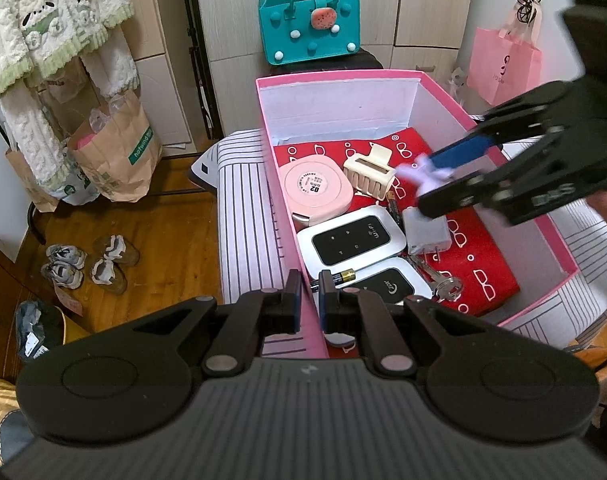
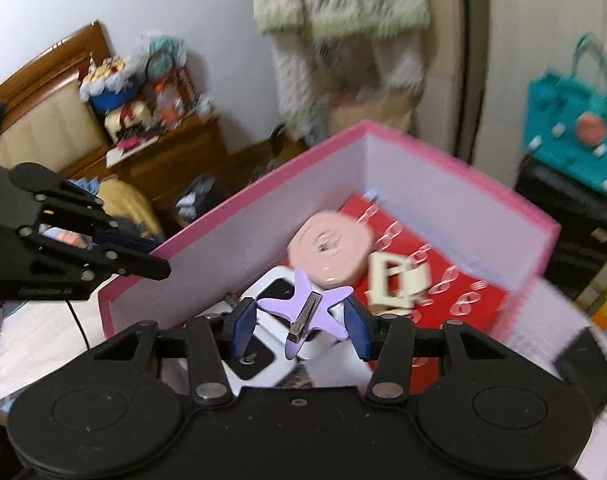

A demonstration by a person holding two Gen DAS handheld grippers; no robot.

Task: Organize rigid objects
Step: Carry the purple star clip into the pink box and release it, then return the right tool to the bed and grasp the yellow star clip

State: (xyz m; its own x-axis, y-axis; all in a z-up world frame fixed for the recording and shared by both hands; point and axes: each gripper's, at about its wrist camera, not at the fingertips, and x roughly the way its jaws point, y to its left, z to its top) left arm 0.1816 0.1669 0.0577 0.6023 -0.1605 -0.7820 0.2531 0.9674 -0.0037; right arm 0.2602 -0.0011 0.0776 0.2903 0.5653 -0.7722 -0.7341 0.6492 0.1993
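The purple star-shaped hair clip (image 2: pixel 303 312) is sitting clamped between the right gripper's (image 2: pixel 301 326) jaws above the pink box (image 2: pixel 239 220), seemingly clear of its contents, while the left gripper's (image 1: pixel 310 294) jaws are pinching the box's near wall.

Cream hair claw (image 2: pixel 397 282): smearing into motion blur.
Lower Wi-Fi router (image 1: pixel 387 285): hiding partly behind the left gripper (image 1: pixel 310 300).
Battery (image 1: pixel 340 277): showing half.

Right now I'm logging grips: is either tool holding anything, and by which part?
The right tool holds a purple star hair clip, pinched across two opposite star points. The left tool is shut on the pink box, gripping its near wall.
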